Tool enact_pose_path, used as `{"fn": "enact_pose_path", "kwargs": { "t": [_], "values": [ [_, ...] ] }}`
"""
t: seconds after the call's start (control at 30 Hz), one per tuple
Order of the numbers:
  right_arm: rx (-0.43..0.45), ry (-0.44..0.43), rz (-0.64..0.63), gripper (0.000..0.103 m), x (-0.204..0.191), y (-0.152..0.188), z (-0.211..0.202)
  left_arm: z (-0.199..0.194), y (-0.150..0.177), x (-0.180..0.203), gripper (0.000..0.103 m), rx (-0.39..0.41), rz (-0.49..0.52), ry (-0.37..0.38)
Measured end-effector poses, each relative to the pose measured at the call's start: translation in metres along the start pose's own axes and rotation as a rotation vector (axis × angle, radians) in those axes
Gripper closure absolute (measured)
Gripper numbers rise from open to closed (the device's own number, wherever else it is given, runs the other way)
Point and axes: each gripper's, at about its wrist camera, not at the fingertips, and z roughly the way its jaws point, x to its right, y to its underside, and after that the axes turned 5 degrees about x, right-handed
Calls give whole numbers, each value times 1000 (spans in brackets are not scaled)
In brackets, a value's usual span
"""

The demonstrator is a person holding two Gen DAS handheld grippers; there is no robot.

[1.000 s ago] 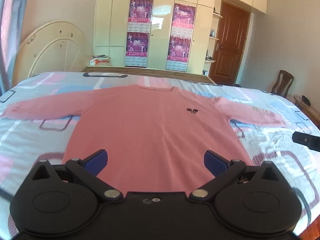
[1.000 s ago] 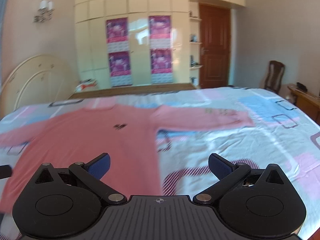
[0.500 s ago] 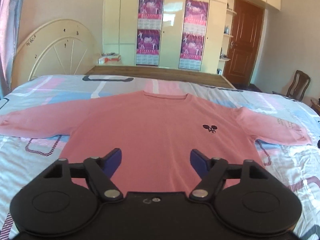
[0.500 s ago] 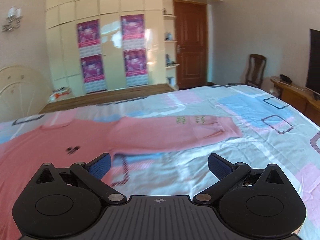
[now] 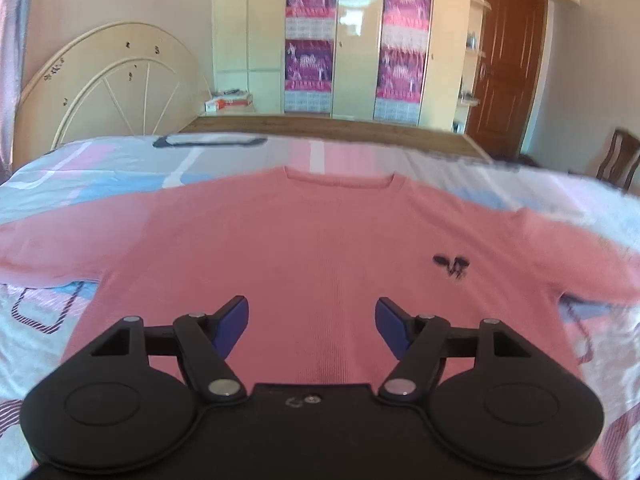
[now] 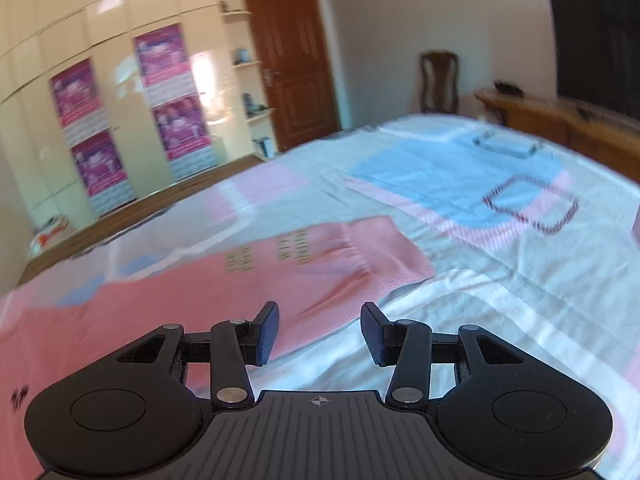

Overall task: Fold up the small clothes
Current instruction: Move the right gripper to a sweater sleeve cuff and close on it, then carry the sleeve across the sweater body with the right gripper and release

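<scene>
A pink long-sleeved sweater (image 5: 320, 248) lies flat, front up, on the bed, sleeves spread out to both sides, with a small dark logo (image 5: 452, 266) on its chest. My left gripper (image 5: 312, 326) is open and empty above the sweater's lower body. In the right wrist view the sweater's right sleeve (image 6: 320, 264) runs across the bed to its cuff (image 6: 400, 252). My right gripper (image 6: 320, 332) is open and empty, just above the sleeve's near edge.
The bed (image 6: 460, 200) has a white, blue and pink patterned sheet. A cream headboard (image 5: 108, 88) stands at far left. Beyond the bed are wardrobes with posters (image 5: 312, 44), a brown door (image 6: 296, 60), a chair (image 6: 438, 80) and a wooden sideboard (image 6: 560, 120).
Both pairs of jaws have narrowed but stay open. My right gripper has swung right and come close over the sleeve. My left gripper has moved closer to the sweater's body.
</scene>
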Motion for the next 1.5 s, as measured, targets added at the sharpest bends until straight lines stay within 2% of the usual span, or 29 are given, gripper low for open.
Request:
{"fn": "enact_pose_path", "kwargs": {
  "t": [0.1, 0.23, 0.37, 0.47, 0.5, 0.53, 0.6, 0.67, 0.7, 0.73, 0.77, 0.8, 0.87, 0.97, 1.1, 1.17, 1.33, 1.5],
  "values": [
    [-34, 7, 90, 57, 23, -1, 30, 19, 2, 8, 34, -31, 7, -7],
    [-84, -26, 225, 57, 51, 3, 57, 34, 1, 19, 34, -52, 3, -12],
    [-52, -56, 283, 57, 65, -1, 61, 40, -6, 29, 34, -55, -2, -15],
    [-39, -72, 377, 57, 80, -5, 63, 42, -12, 36, 34, -49, 4, -15],
    [-34, -72, 389, 66, 83, -7, 63, 42, -14, 38, 34, -45, 8, -14],
    [-26, -66, 377, 95, 84, -10, 61, 42, -16, 40, 34, -41, 13, -13],
    [6, -43, 308, 96, 78, -20, 52, 43, -20, 43, 33, -36, 40, -19],
    [41, 23, 132, 96, 61, -27, 46, 48, -25, 46, 28, -51, 84, -43],
    [-7, 80, 63, 96, 57, -26, 56, 53, -27, 46, 28, -76, 99, -45],
    [-73, 102, 82, 96, 60, -24, 66, 56, -29, 44, 28, -92, 102, -51],
    [-62, 105, 96, 96, 60, -25, 65, 58, -30, 41, 27, -103, 101, -49],
    [-51, 110, 58, 96, 54, -29, 62, 60, -31, 38, 27, -111, 105, -46],
    [4, 82, 21, 96, 40, -34, 50, 61, -32, 32, 31, -114, 112, -60],
    [31, 21, -26, 96, 13, -38, 39, 65, -34, 16, 33, -118, 93, -70],
    [53, -118, -116, 96, -49, -32, 17, 75, -35, -8, 40, -126, 59, -82],
    [57, -192, -167, 96, -85, -20, 3, 79, -36, -20, 41, -126, 35, -73],
    [31, -380, -286, 96, -187, 17, -22, 84, -41, -56, 49, -115, -76, 20],
    [2, -562, -450, 96, -285, 79, -60, 84, -42, -87, 49, -110, -122, 66]
  ]
}}
